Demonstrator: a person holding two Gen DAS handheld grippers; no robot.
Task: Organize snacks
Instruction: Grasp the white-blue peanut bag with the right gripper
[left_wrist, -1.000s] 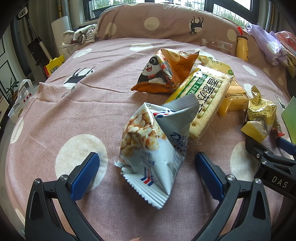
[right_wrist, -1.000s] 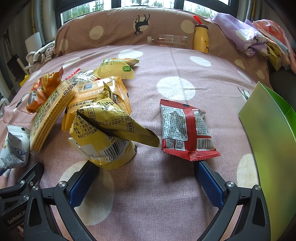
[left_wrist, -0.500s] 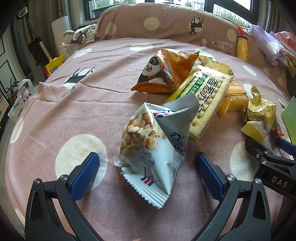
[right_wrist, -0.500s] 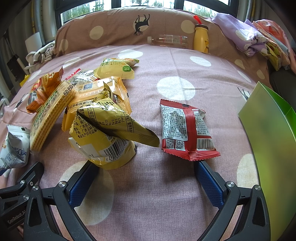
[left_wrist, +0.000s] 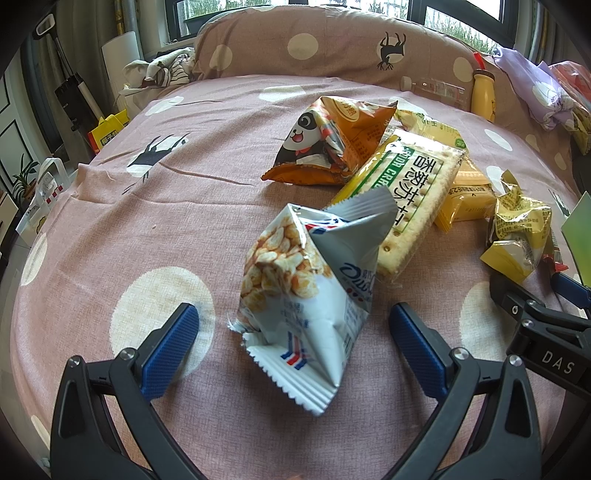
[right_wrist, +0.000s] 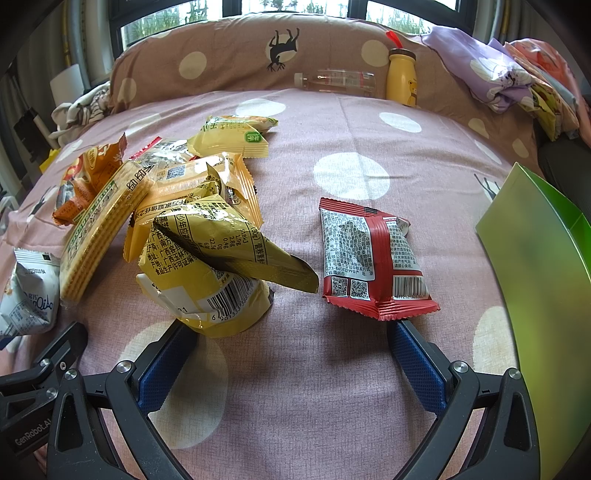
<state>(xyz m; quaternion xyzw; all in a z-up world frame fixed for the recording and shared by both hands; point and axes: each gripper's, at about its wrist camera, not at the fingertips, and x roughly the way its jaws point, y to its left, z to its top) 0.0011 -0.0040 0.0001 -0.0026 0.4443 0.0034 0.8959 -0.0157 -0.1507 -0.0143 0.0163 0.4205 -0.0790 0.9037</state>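
Snack packets lie scattered on a pink spotted bed (left_wrist: 110, 221). A grey-white cereal packet (left_wrist: 314, 291) stands between the wide-apart fingers of my open left gripper (left_wrist: 293, 332), not touched by them. Behind it lie a long cracker pack (left_wrist: 410, 192) and an orange panda bag (left_wrist: 332, 144). In the right wrist view my right gripper (right_wrist: 290, 354) is open; a crumpled yellow packet (right_wrist: 214, 266) rests by its left fingertip and a red packet (right_wrist: 369, 258) by its right one. A green box (right_wrist: 546, 280) stands at the right.
More yellow packets (right_wrist: 236, 136) lie farther back. A clear bottle (right_wrist: 336, 79) and a yellow bottle (right_wrist: 400, 77) rest against the spotted cushion (right_wrist: 240, 55). Folded clothes (right_wrist: 509, 81) pile at the far right. The bed's left edge drops toward bags on the floor (left_wrist: 107, 129).
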